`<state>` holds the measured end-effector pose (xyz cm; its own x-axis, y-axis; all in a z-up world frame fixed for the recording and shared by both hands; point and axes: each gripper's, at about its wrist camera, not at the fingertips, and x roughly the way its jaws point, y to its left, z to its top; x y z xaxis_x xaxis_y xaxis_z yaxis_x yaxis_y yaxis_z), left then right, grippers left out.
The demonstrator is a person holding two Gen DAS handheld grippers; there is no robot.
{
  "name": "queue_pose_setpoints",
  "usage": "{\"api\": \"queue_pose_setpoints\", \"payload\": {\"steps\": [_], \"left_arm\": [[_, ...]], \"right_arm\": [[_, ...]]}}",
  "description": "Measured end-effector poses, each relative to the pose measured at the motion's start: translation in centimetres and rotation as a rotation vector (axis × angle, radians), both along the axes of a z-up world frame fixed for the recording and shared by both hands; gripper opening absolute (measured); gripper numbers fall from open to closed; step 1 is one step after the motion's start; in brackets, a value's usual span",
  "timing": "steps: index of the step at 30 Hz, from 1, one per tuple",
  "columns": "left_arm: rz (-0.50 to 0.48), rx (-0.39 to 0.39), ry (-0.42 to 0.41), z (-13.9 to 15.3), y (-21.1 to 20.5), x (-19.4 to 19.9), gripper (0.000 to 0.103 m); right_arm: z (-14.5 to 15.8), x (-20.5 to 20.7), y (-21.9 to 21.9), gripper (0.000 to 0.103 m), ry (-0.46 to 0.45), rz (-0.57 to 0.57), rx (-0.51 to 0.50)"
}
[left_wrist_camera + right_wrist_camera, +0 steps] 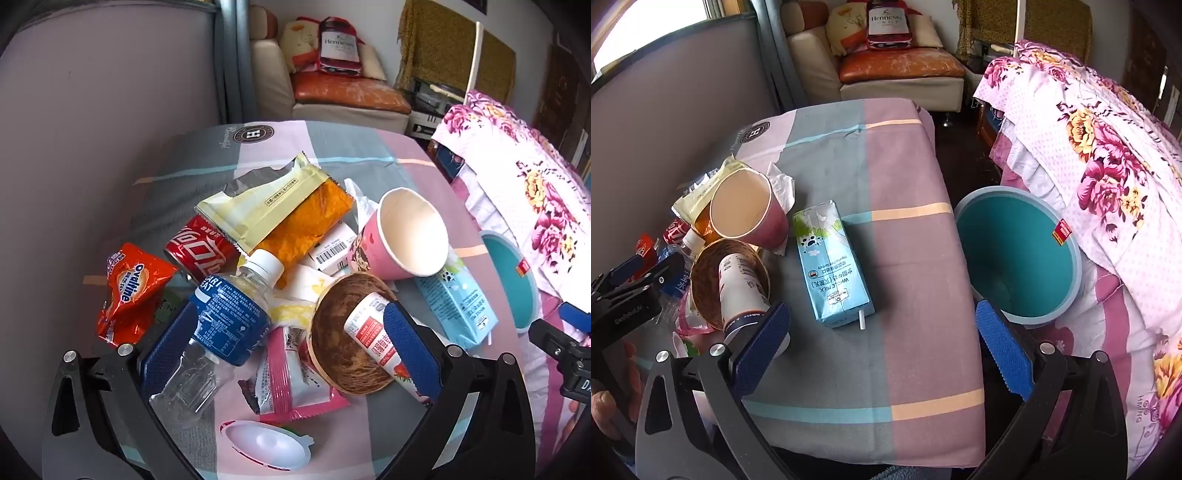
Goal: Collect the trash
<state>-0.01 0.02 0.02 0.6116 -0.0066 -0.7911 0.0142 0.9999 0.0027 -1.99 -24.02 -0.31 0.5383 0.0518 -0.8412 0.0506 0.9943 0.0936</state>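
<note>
Soft daylight, bright window glare upper left, sharp centres, fisheye-bent vignetted edges.

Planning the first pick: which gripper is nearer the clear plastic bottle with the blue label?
Left. The left gripper hangs open right over the clear blue-labelled bottle, one pad beside it. The right gripper hovers over bare cloth, across the pile.

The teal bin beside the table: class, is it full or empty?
Empty, as far as the view shows. The right wrist view looks into the teal bin: bare inner walls and bare floor, with no trash inside.
</note>
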Motion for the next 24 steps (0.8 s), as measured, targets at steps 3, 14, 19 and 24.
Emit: {"api": "queue_pose_setpoints", "payload": {"steps": [3,14,19,24], "left_arm": [[-0.001,-0.011,-0.005,0.02,0.03,-0.01,0.100],[-0.001,-0.008,-0.003,0.00,0.03,0.02,0.100],[0.003,-0.012,0.003,0.02,-0.09,0.16,0.100],[0.006,-0.012,0.005,0.16,0.24,0.00,0.100]], "right_arm": [[-0.12,0.07,-0.14,0.097,0.005,-0.001,0.006],[-0.25,-0.12,-0.35,0.097,0.002,-0.013,0.007],[-0.38,0.00,-0.39,0.097,0.011,-0.014,0.014],[-0.32,0.13,-0.27,0.097,0.012,-0.012,0.015]]}}
